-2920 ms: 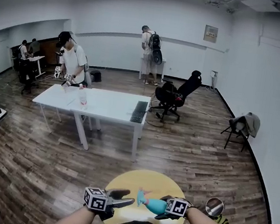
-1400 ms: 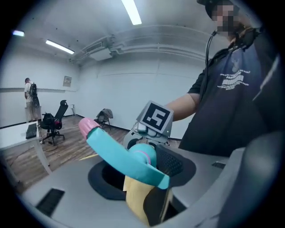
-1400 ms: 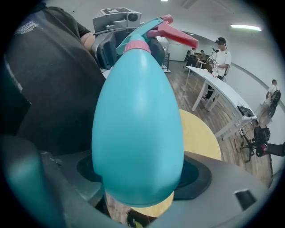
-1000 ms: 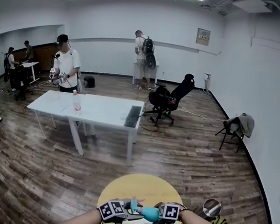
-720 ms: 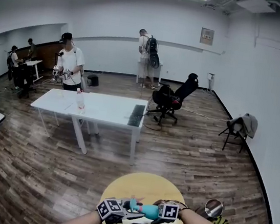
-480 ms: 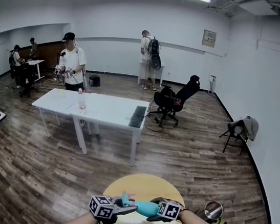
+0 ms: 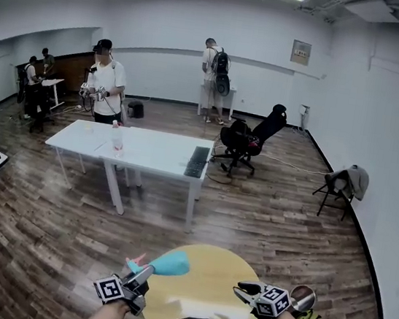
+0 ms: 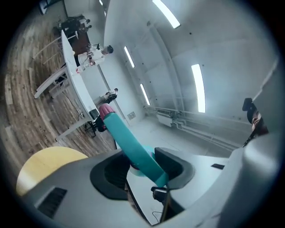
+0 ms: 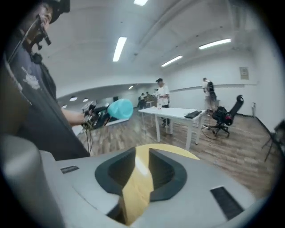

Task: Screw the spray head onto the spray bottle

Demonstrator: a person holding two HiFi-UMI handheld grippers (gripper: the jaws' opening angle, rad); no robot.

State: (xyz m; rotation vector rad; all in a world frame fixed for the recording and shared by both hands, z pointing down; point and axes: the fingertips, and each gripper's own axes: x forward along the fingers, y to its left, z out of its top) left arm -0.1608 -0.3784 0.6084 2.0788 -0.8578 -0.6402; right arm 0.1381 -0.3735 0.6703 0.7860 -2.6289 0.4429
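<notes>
A teal spray bottle (image 7: 166, 264) hangs in the air over the 9 o'clock edge of a round yellow table (image 7: 204, 285), low in the head view. The left gripper (image 7: 140, 278) clamps it near one end; its jaws have just been closing and now press on it from both sides.

The pink piece (image 7: 133, 264) beside those jaws we take for the spray head. It looks seated on the bottle, since both travel as one body. We judge the screwing largely done, though no view shows whether it is tight. Setting the bottle down may be all that remains.

The bottle's long axis runs from 8 o'clock to 2 o'clock, its rounded teal end pointing toward 2 o'clock.

The right gripper (image 7: 241, 291), well apart at 3 o'clock, is empty. Its jaws have just been closing with only the table visible between them.
</notes>
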